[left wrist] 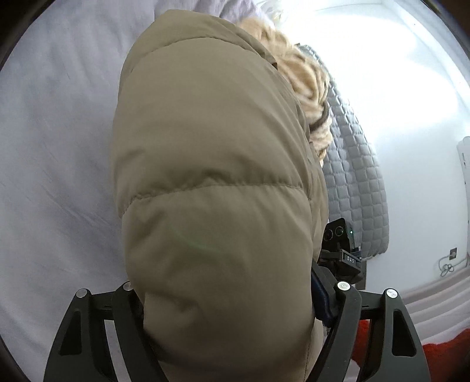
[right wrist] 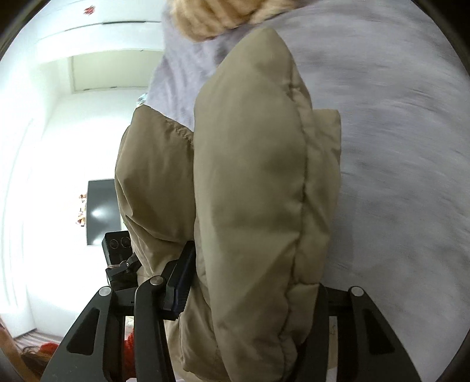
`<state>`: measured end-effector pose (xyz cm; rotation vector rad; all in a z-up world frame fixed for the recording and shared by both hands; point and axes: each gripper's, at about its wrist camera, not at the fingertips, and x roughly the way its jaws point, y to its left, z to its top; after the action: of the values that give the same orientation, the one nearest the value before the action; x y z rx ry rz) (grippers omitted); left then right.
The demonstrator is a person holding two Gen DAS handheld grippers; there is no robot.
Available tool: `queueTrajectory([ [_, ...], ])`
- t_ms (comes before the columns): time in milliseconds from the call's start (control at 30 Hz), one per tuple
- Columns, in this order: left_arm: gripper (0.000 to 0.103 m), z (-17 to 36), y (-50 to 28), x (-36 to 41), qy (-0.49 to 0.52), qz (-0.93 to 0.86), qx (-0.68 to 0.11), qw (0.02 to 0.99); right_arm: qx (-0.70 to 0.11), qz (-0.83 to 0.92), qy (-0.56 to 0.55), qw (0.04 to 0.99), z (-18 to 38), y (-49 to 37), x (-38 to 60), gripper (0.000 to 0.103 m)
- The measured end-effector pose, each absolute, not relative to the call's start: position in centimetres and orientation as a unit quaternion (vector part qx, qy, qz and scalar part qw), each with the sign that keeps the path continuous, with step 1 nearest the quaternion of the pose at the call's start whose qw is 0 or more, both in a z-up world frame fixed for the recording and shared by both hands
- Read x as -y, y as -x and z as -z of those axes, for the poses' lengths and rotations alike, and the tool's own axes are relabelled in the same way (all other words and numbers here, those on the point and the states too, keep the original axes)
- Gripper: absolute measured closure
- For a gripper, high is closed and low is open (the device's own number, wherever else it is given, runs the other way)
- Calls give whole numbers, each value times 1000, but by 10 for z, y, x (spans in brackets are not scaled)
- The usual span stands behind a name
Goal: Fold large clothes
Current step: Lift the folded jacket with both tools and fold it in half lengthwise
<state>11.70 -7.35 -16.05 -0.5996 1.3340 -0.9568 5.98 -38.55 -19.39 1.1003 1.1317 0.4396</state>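
Note:
A beige puffer jacket [left wrist: 211, 164] with a tan fur trim [left wrist: 305, 76] hangs in bulky folds over a pale lilac bed sheet [left wrist: 58, 147]. My left gripper [left wrist: 226, 293] has a thick padded section between its fingers; the blue pad [left wrist: 321, 291] on the right presses into the fabric, and the left fingertip is hidden behind it. In the right wrist view my right gripper [right wrist: 249, 288] holds another padded part of the jacket [right wrist: 258, 182]. Its left pad [right wrist: 180, 282] lies against the fabric and its right fingertip is covered. The fur trim [right wrist: 211, 17] shows at the top.
The sheet [right wrist: 396, 147] spreads wide on the right. A grey quilted cover [left wrist: 358, 176] hangs at the bed's edge. Something red [left wrist: 440, 352] lies low by the floor. A dark screen [right wrist: 102, 211] hangs on the white wall. Each view shows the other gripper's black camera housing [left wrist: 337, 235] close by.

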Motion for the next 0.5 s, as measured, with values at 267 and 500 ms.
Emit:
queueTrajectory([
  [267, 23, 142, -194, -29, 254, 381, -559, 692, -496, -240, -486, 679, 199, -158, 278, 52],
  [500, 20, 197, -249, -99, 258, 324, -574, 706, -524, -227, -475, 669, 250, -222, 204, 52],
])
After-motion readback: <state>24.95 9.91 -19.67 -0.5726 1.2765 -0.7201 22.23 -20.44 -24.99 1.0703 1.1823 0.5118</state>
